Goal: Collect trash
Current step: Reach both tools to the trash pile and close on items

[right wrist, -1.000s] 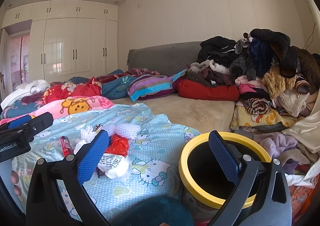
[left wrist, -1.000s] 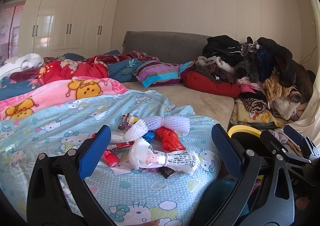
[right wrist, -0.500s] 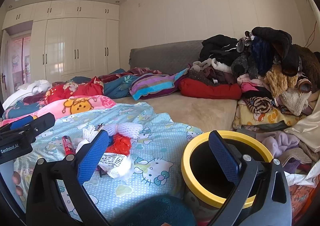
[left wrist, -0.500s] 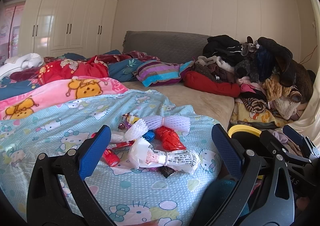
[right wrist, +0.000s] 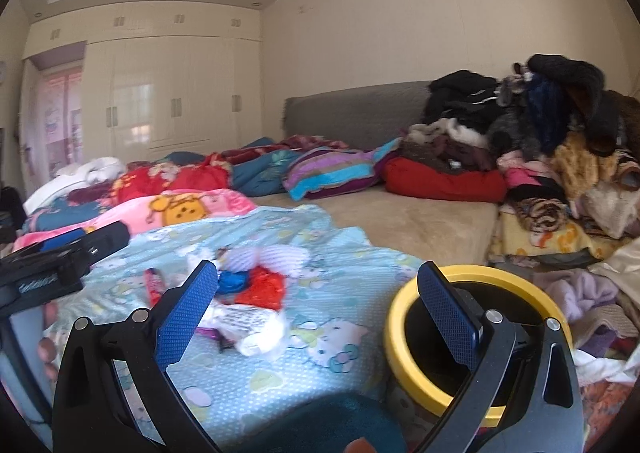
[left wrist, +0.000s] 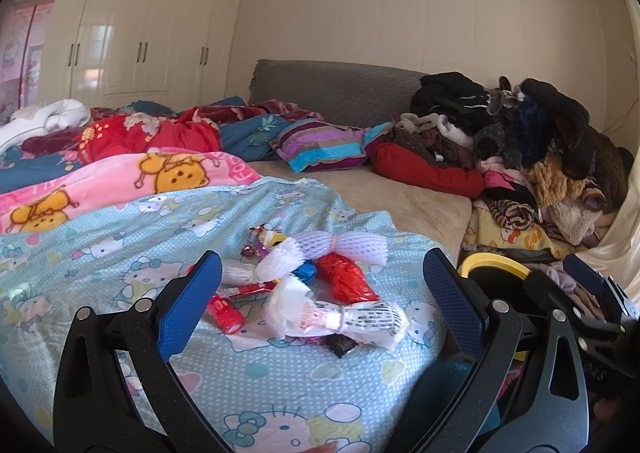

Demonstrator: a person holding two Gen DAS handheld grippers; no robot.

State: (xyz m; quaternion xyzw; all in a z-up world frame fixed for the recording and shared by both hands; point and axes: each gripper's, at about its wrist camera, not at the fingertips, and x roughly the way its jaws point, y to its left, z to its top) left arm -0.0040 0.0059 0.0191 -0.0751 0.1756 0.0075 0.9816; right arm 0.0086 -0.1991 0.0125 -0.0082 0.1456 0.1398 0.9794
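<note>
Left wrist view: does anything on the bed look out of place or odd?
Yes. A small heap of trash lies on the Hello Kitty sheet: white foam fruit nets, a crumpled red wrapper, a white printed plastic bag and a red tube. The yellow-rimmed bin stands beside the bed, apart from it.

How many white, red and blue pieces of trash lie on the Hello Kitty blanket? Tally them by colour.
White: 3 (large foam net, fanned foam net, printed bag)
Red: 3 (crumpled wrapper, tube, thin strip)
Blue: 1 (foil wrapper)
Total: 7
</note>
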